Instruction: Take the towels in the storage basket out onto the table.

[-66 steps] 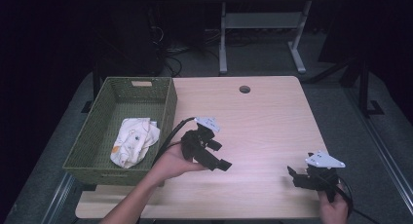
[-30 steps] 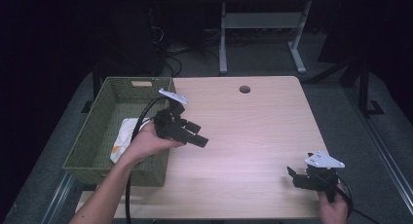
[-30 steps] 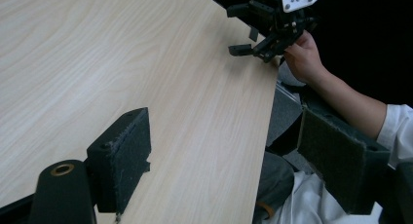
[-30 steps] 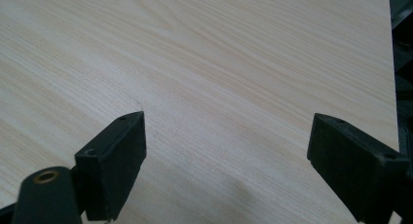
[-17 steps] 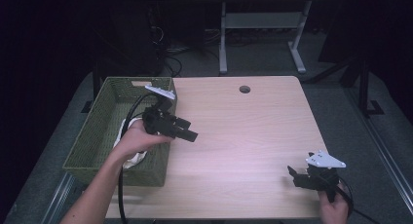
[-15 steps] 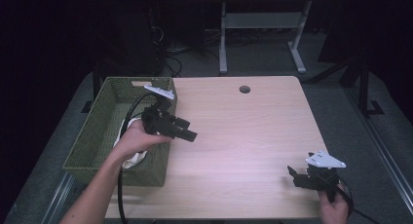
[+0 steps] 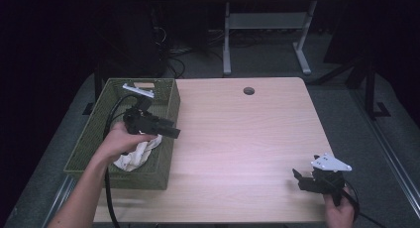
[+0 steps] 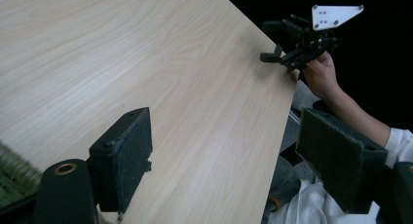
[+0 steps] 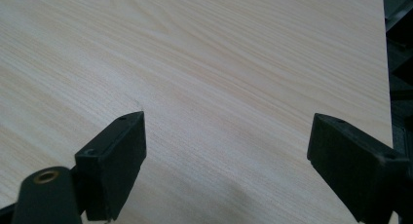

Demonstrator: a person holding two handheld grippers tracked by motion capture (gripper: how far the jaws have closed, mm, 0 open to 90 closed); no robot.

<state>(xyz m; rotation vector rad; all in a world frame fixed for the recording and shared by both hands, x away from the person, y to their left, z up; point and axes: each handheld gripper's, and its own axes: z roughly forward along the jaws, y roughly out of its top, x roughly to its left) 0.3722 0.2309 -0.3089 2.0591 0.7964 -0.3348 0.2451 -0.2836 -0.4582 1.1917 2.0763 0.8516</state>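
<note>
A green woven basket (image 7: 168, 96) stands at the table's left edge, and its rim also shows at the lower left of the left gripper view (image 8: 12, 177). A crumpled white cloth (image 7: 133, 157) lies inside it, partly hidden by the person's left hand. My left gripper (image 7: 170, 132) hovers over the basket's right wall, jaws pointing right across the table. It is open (image 8: 229, 165) with nothing between the pads. My right gripper (image 7: 300, 180) rests near the table's front right corner, open (image 9: 229, 160) and empty. It is also visible far off in the left gripper view (image 8: 302, 39).
The light wooden table (image 7: 237, 139) has a round cable hole (image 7: 248, 90) at its far middle. A black cable (image 7: 106, 139) trails from the left gripper over the basket. A metal stand (image 7: 262, 25) is on the floor behind the table.
My left gripper has travelled from the table's middle leftward and away, ending above the basket's right wall, open the whole time. The right gripper has stayed put.
</note>
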